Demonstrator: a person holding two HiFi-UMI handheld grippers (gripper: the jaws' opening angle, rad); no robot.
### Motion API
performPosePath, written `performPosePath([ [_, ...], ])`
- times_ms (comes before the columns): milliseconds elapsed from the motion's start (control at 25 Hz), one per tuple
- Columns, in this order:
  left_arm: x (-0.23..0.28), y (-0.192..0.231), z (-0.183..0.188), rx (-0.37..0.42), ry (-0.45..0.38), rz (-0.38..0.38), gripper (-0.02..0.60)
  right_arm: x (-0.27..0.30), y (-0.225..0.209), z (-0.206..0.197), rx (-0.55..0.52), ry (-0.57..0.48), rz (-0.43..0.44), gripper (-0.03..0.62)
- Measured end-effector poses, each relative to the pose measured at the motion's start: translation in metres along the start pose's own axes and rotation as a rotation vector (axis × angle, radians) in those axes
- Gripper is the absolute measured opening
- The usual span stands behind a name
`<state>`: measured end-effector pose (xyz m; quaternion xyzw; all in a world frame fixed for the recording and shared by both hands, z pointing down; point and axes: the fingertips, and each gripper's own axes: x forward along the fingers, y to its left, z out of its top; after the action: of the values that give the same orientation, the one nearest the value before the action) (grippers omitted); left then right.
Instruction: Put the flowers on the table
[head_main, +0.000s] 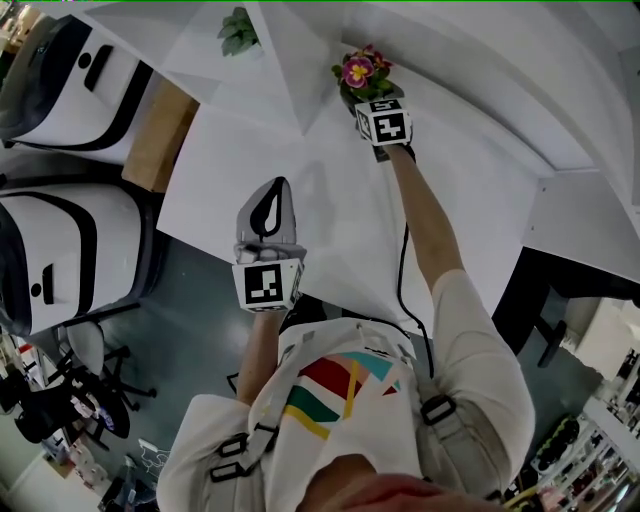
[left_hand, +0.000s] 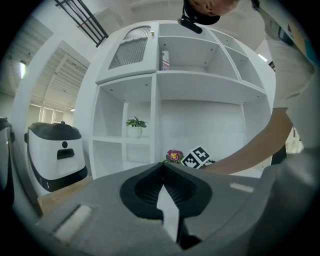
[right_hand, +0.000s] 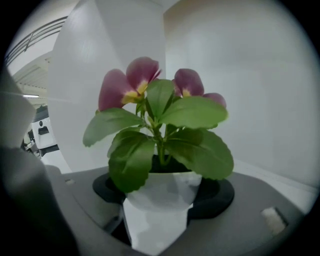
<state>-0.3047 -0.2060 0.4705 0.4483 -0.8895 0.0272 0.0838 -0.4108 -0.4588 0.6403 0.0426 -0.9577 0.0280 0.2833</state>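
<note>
The right claw (right_hand: 164, 189) has its jaws wide apart, and they hug a white pot (right_hand: 160, 212). The black pads press on both sides of the pot. Out of the pot grow big green leaves and purple flowers (right_hand: 142, 82) with yellow middles (they fill most of the right gripper view). Behind them is a plain white wall.

From the head view, the person's right arm (head_main: 425, 230) is stretched far out over the white table (head_main: 330, 225). The flowers are at the end of it, inside the white shelf (left_hand: 200, 95). In the left gripper view they sit low in the big middle box of the shelf. I cannot tell if the pot stands on the board or hangs a bit above it.

The left claw (left_hand: 161, 167) is closed, its tips touch, and nothing is in it. It is near the person, over the near edge of the table.

A small green plant (left_hand: 135, 125) stands in the box to the left. Two white and black machines (head_main: 60, 85) stand beside the table.
</note>
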Motion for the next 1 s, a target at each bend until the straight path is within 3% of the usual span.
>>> performPosePath([
  [600,-0.005,0.024,-0.023,-0.026,0.055,0.074,0.006,0.030,0.003,-0.017,-0.019,0.043,0.017,0.330],
  [1000,-0.003,0.026,-0.026,-0.021,0.053,0.077,0.006,0.033,0.002,-0.026,-0.020,0.072,0.013,0.330],
])
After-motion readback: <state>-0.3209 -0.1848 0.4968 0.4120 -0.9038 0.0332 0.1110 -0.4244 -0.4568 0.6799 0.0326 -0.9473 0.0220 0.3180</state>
